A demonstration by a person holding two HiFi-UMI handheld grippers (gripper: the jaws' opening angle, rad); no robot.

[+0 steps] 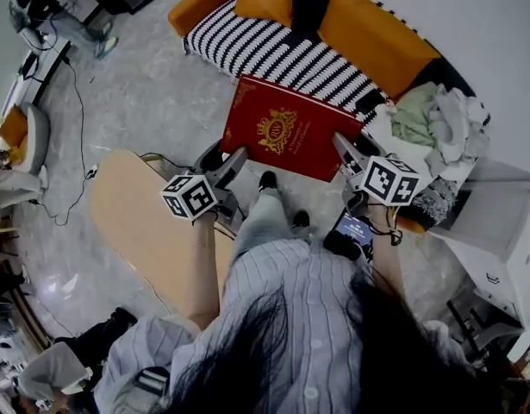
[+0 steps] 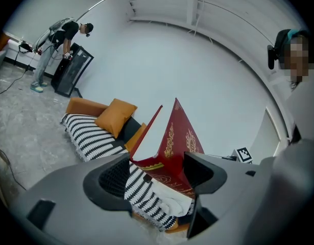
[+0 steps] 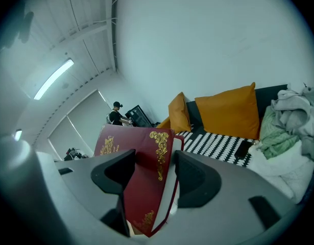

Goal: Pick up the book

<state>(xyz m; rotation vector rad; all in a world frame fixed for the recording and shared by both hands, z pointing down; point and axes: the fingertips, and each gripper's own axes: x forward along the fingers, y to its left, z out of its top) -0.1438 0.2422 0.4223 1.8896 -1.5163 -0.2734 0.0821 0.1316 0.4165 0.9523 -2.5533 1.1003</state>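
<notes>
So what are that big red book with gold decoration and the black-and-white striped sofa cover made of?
The big red book looks like a rigid hardcover: board in smooth, faintly shiny cloth or leatherette, gold-stamped, with paper page edges. The black-and-white striped sofa cover seems a soft matte woven or knitted fabric, draping loosely.

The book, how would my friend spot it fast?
Find the orange sofa with the striped blanket. Over its near edge, the left gripper and right gripper hold the book up. It is the only dark red thing, with gold ornament on its cover.
</notes>
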